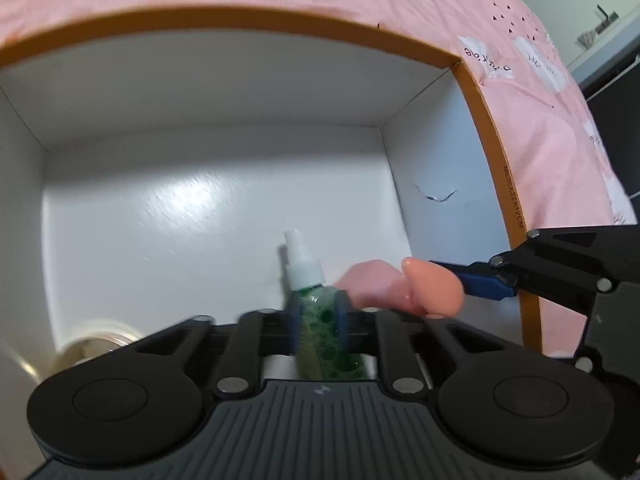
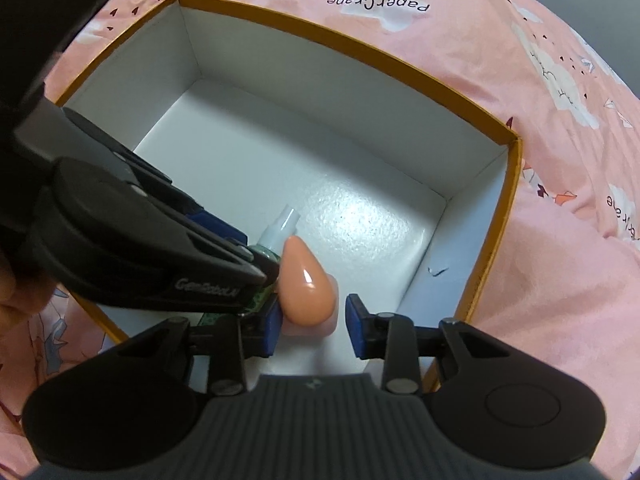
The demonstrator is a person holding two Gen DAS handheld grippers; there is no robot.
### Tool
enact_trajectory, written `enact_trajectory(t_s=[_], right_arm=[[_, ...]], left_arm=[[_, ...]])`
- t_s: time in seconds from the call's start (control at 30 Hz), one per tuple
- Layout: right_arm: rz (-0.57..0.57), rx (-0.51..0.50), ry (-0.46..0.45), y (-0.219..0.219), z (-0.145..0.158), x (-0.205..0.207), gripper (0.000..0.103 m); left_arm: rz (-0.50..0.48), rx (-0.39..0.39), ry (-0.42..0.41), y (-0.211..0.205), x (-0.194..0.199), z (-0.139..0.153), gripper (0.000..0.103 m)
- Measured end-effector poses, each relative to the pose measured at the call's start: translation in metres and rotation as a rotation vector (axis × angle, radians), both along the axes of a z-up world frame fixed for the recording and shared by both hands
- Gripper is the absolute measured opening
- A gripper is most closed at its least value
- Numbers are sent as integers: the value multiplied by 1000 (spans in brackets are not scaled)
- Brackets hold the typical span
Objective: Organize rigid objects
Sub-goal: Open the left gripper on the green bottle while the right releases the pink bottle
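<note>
The green spray bottle [image 1: 326,332] with its white nozzle is clamped between the blue pads [image 1: 294,320] of the left gripper [image 1: 318,320], its nozzle pointing forward over the white floor of the orange-rimmed cardboard box [image 1: 492,184]. In the right wrist view, the same bottle [image 2: 272,240] is seen just beside a peach teardrop-shaped object [image 2: 308,280], which lies between the parted blue pads [image 2: 272,328] of the right gripper [image 2: 314,328]; whether the left pad touches it cannot be told, and a clear gap is left on the right side. The box [image 2: 508,216] rests on a pink bedsheet [image 2: 560,280] printed with clouds. A roll of tape [image 1: 96,344] is partly seen in the box's near left corner.
</note>
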State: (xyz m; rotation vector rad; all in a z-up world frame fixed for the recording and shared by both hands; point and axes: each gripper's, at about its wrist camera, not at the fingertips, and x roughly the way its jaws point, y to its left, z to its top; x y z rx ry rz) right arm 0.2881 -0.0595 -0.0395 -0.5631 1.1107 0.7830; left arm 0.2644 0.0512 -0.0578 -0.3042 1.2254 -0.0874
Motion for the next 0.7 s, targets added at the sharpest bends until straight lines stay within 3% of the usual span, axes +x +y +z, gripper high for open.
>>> enact_trajectory(t_s=[0.07,0.1,0.17,0.3,0.53,0.7], right_arm=[[-5,17,14,3,-2,2,25],[-11,25,14,3,-3,3,25],[-18,37,10,3,-3,2,25],[-22,53,-3,4,-5,2,27],[-43,70,-6,0,-9,-1,26],[-135,79,95,-5,-8,4,26]], left_arm=[[-12,52,-16,0,-1,5,11],[-15,91,-10,-1,-1,5,2],[-25,161,-3,-2,0,0,2],[3,73,-26,11,-5,-4,2],[25,54,-84,24,-16,14,7],[47,37,-97,31,-31,14,7]])
